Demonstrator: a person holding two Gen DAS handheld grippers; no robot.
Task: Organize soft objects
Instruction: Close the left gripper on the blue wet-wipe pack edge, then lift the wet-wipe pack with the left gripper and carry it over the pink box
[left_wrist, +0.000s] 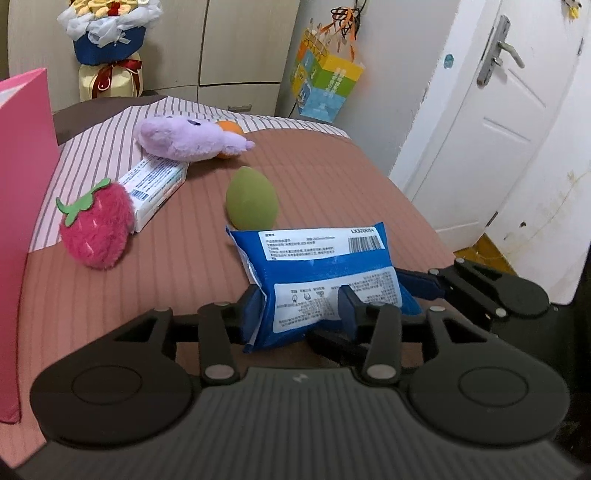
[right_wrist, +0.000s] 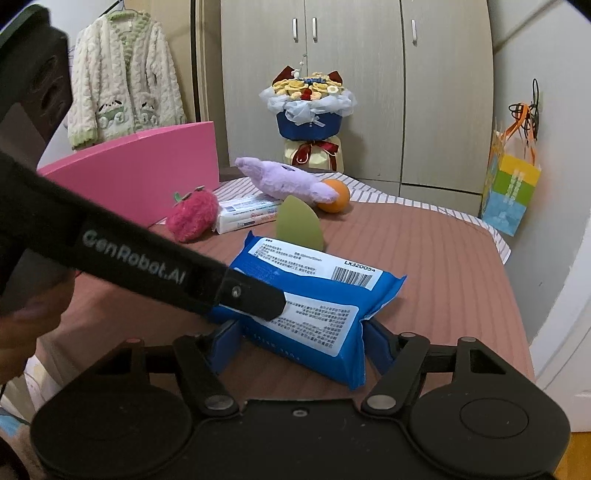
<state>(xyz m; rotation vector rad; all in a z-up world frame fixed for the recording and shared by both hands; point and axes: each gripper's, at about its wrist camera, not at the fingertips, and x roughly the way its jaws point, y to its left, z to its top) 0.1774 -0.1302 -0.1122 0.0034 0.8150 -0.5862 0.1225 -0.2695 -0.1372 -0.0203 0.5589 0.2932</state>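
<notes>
— Low in the middle of both frames, what have you got?

— My left fingers (left_wrist: 301, 308) are pinched on the near end of the blue wipes pack (left_wrist: 317, 273), one pad on each side, the wrapper dented between them. The pack sits tilted on the brown bed cover (left_wrist: 351, 177).

— And the other hand?

— My right fingers (right_wrist: 304, 341) stand wide on either side of the same pack (right_wrist: 314, 295). From the right wrist view the pads look close to its ends, but I cannot tell whether they press on it. The left tool crosses that frame from the left edge and lies over the pack's top.

— What else is on the bed?

— Just above the pack in the left view, a green egg-shaped toy (left_wrist: 252, 202). At left centre, a pink plush strawberry (left_wrist: 96, 227) touching a white tissue pack (left_wrist: 157, 184). Higher up, a purple plush animal (left_wrist: 184, 138) rests on that tissue pack, with an orange (left_wrist: 231, 127) beside it. A pink box (left_wrist: 22, 184) fills the left edge.
</notes>
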